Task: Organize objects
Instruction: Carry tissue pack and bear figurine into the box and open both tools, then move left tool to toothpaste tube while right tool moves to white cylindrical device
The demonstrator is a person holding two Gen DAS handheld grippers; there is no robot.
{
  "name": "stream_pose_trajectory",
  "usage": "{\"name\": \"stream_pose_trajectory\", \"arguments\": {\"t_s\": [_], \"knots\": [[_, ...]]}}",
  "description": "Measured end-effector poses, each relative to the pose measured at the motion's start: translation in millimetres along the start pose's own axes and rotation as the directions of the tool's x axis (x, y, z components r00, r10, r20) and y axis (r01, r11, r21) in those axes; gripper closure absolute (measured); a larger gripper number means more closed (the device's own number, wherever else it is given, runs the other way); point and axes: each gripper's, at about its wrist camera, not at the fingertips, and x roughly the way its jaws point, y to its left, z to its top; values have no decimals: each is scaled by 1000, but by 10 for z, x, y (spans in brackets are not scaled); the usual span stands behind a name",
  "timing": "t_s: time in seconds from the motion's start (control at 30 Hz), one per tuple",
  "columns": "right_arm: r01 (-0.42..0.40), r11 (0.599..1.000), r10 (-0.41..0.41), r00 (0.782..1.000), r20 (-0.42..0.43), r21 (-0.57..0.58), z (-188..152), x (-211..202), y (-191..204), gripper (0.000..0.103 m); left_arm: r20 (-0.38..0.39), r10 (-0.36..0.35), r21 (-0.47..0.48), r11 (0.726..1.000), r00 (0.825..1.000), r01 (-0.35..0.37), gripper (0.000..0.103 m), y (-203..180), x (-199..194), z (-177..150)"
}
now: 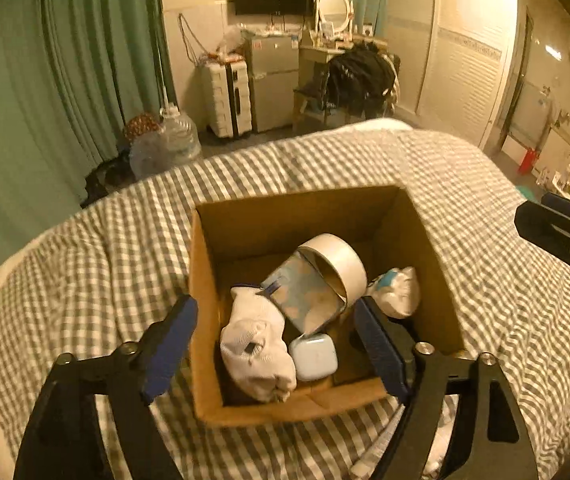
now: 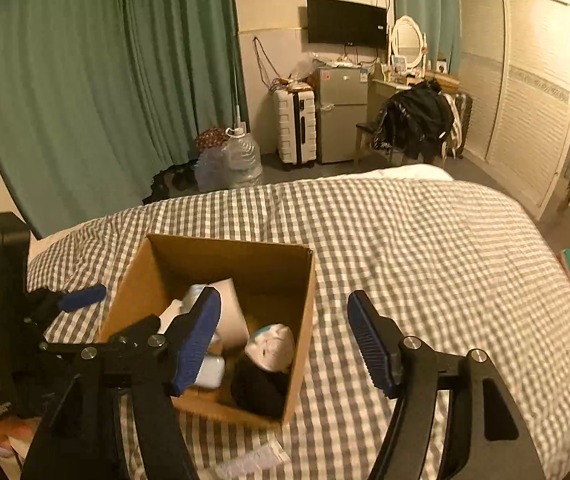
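An open cardboard box (image 1: 205, 320) (image 2: 301, 320) sits on the checked bed cover (image 1: 485, 208). Inside lie a white sock bundle (image 1: 257, 344), a tilted cylindrical tin with a blue pattern (image 1: 321, 280), a pale blue case (image 1: 313, 356) and a white and teal sock ball (image 1: 397, 292) (image 2: 271, 346). A black sock ball (image 2: 259, 388) shows in the right wrist view. My left gripper (image 1: 277, 344) is open and empty, its jaws straddling the box's near left part. My right gripper (image 2: 283, 338) is open and empty over the box's right wall.
The bed cover (image 2: 445, 260) spreads wide to the right of the box. A white item (image 1: 441, 440) lies on the bed under my left gripper. Beyond the bed are water jugs (image 2: 241, 160), a suitcase (image 2: 295, 132), a small fridge (image 2: 341, 116) and a chair with dark clothes (image 2: 417, 120).
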Motion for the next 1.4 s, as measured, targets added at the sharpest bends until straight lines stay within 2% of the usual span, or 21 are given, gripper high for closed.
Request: {"name": "stream_pose_trajectory", "arguments": {"t_s": [0.13, 0.2, 0.27, 0.33, 0.47, 0.63, 0.73, 0.9, 1.07, 1.2, 1.33, 1.4], "knots": [[23, 1000, -22, 1000, 20, -20, -10, -369, 66, 36, 42, 7, 18, 1000, 999, -8, 18, -61, -331, -27], [34, 999, -33, 999, 29, -29, -30, -556, 94, 32, 57, 12, 18, 1000, 998, -13, 17, -75, -477, -71], [40, 999, -39, 999, 35, -34, -69, -689, 111, 29, 69, 12, 15, 1000, 998, -13, 6, -73, -593, -115], [46, 998, -44, 998, 35, -46, -131, -809, 145, 29, 95, 20, 13, 1000, 995, -21, 5, -90, -726, -174], [45, 998, -45, 999, 12, -50, -301, -933, 134, 29, 122, 39, 42, 998, 992, -44, 4, -122, -856, -315], [78, 996, -78, 997, -18, -41, -541, -954, 134, 20, 107, 30, 30, 999, 994, -33, 4, -98, -850, -563], [89, 995, -91, 995, -40, -51, -705, -888, 147, 14, 83, 23, 11, 1000, 996, -24, 4, -72, -756, -731], [77, 997, -79, 991, -106, -21, -1023, -644, 91, 14, 52, 28, -16, 999, 998, -28, 4, -30, -506, -1030], [77, 997, -71, 978, -195, 22, -1371, -346, 17, 14, 71, 28, -81, 997, 997, -22, 4, 48, -345, -1277], [78, 997, -67, 956, -285, 26, -1631, -40, 37, 14, 30, 34, -72, 997, 999, -32, 4, 68, -122, -1398], [95, 995, -81, 922, -378, 19, -1835, 237, 48, 14, -4, 67, -44, 997, 998, -68, 4, 69, 55, -1550], [91, 996, -75, 908, -412, 18, -1898, 322, 50, 14, -42, 54, -41, 998, 998, -56, 4, 69, 157, -1598]]}}
